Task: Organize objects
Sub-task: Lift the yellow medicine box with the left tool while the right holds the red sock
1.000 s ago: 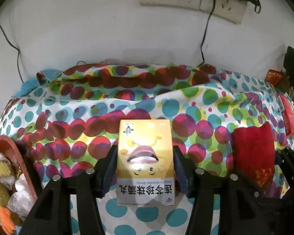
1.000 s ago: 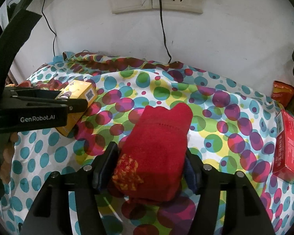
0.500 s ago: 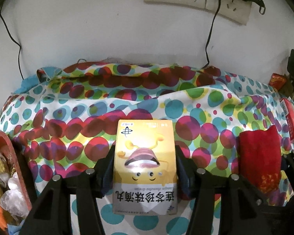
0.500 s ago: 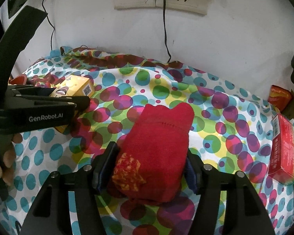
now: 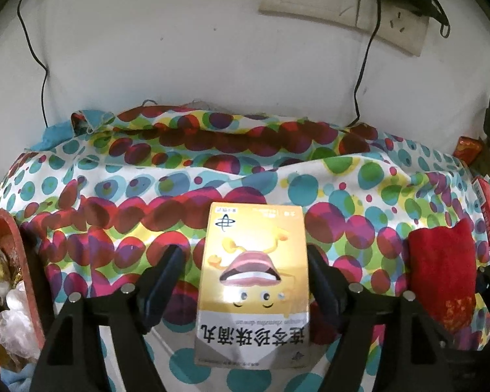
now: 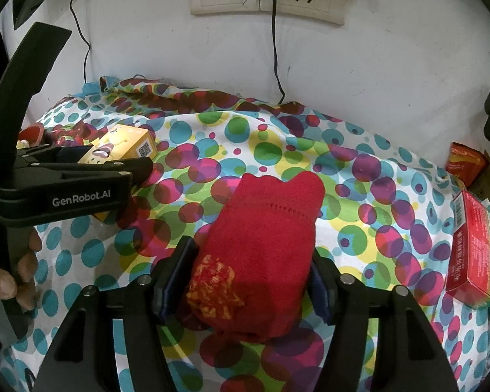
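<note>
Yellow box (image 5: 254, 281) lies low in the frame's centre on the spotted cloth (image 5: 179, 179) — the left gripper (image 5: 243, 281), clamped on it a second ago, is opening, so it's released. Right gripper (image 6: 253, 277) still pinches the red sock (image 6: 264, 245).

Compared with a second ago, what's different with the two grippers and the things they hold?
The left gripper is opening its jaws: gaps now show beside the yellow box, which lies released on the spotted cloth. The right gripper stays clamped on the red sock; the red box has not moved.
</note>
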Demonstrator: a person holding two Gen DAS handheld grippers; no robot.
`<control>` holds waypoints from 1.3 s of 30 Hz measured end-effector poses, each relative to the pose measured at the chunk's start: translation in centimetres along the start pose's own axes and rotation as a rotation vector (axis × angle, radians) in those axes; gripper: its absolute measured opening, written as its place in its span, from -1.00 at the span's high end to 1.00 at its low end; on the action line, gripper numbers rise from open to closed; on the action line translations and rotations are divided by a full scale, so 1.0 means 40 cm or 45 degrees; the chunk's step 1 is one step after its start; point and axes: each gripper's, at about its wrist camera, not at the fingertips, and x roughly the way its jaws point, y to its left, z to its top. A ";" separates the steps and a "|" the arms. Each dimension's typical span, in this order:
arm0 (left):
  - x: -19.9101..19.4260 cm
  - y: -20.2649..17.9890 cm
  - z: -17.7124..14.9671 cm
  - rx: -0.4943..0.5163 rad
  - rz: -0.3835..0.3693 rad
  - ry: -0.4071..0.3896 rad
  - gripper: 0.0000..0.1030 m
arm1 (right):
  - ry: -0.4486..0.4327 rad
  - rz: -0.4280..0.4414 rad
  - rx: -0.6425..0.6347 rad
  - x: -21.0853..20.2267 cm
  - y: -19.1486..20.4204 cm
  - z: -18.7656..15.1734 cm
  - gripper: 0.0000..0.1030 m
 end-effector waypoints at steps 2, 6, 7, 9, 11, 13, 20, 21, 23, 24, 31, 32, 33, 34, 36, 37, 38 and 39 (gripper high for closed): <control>0.002 -0.004 0.007 -0.003 0.002 -0.019 0.00 | 0.000 0.001 -0.001 0.000 -0.004 0.000 -0.19; 0.007 -0.008 0.018 -0.009 0.005 -0.012 0.00 | 0.000 0.000 -0.001 0.000 -0.003 0.000 -0.19; 0.006 -0.008 0.019 -0.007 0.002 -0.010 0.00 | 0.000 -0.001 -0.002 0.000 -0.003 0.000 -0.19; 0.021 -0.012 0.032 -0.006 -0.005 -0.009 0.00 | 0.000 -0.003 -0.002 -0.001 -0.003 0.000 -0.18; 0.021 -0.007 0.034 -0.008 -0.008 -0.004 0.00 | 0.000 -0.003 -0.001 -0.001 -0.002 0.000 -0.18; 0.020 -0.002 0.033 -0.020 -0.020 0.001 0.00 | 0.000 0.000 -0.003 -0.001 -0.002 0.000 -0.18; 0.011 -0.001 0.022 -0.014 -0.012 -0.001 0.00 | 0.000 0.000 -0.002 -0.001 -0.002 0.001 -0.18; 0.009 -0.012 0.020 -0.001 -0.007 -0.006 0.00 | 0.000 0.000 -0.002 -0.001 -0.002 0.001 -0.18; -0.010 -0.021 0.020 0.026 0.010 -0.025 0.00 | 0.000 -0.001 -0.002 -0.001 -0.002 0.001 -0.18; -0.017 -0.023 0.021 0.035 0.005 -0.027 0.00 | 0.000 -0.001 -0.002 -0.001 -0.002 0.001 -0.18; -0.074 -0.020 0.021 0.047 0.006 -0.022 0.00 | 0.001 0.000 0.000 -0.001 -0.003 0.002 -0.18; -0.082 -0.019 0.020 0.051 0.008 -0.022 0.00 | 0.001 0.000 0.000 -0.001 -0.002 0.002 -0.18; -0.082 -0.025 0.020 0.055 0.014 -0.024 0.00 | 0.001 0.001 0.001 -0.001 -0.002 0.002 -0.18; -0.089 -0.025 0.018 0.059 0.014 -0.027 0.00 | 0.001 0.000 0.000 -0.002 -0.002 0.002 -0.18; -0.106 -0.023 0.009 0.070 0.016 -0.031 0.00 | 0.001 -0.002 -0.001 -0.001 -0.002 0.002 -0.18; -0.114 -0.023 0.004 0.074 0.023 -0.036 0.00 | 0.001 -0.001 0.000 -0.002 -0.002 0.002 -0.18; -0.123 -0.020 0.001 0.075 0.020 -0.040 0.00 | 0.001 -0.001 0.000 -0.002 -0.002 0.002 -0.18; -0.132 -0.019 -0.003 0.079 0.012 -0.044 0.00 | 0.001 -0.004 0.000 -0.002 -0.001 0.002 -0.18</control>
